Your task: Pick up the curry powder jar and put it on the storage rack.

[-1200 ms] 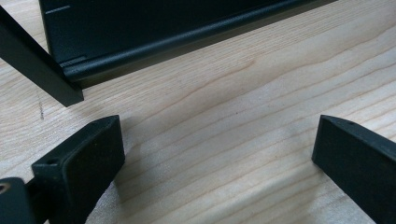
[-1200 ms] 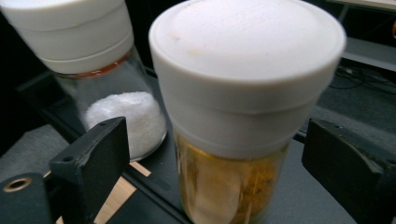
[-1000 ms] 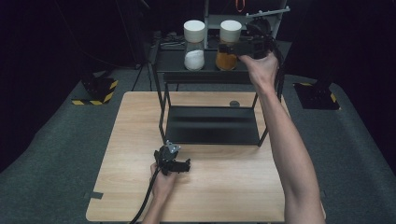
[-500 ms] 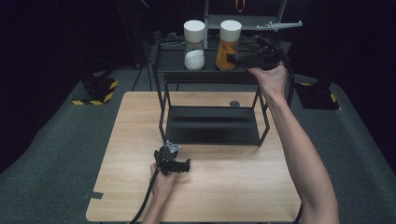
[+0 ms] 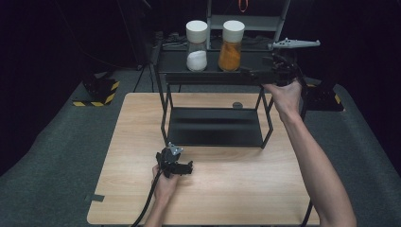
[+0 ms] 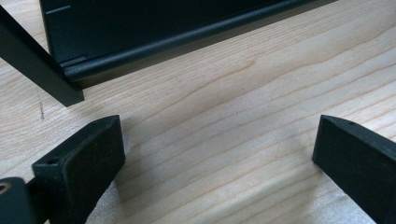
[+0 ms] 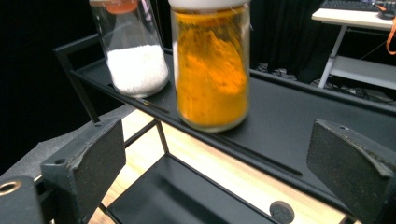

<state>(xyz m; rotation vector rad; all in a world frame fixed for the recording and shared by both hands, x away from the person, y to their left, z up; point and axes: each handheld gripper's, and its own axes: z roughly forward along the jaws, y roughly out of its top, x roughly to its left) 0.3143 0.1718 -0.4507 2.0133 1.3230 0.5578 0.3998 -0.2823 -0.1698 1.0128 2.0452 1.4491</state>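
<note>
The right gripper (image 5: 255, 73) is wide open, near the orange jar (image 5: 231, 46) on the shelf (image 5: 255, 59). The left gripper (image 5: 182, 168) rests open on the table (image 5: 227, 194)

High view overhead; gripper views close, rack (image 5: 213, 78) shared

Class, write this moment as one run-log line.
right gripper: open, at top shelf, apart from orange jar | white jar: beside it | left gripper: open, over table

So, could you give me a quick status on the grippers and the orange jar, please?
Right gripper open, facing orange jar on top shelf. Left gripper open, low over table. White jar stands close beside the orange one.
</note>
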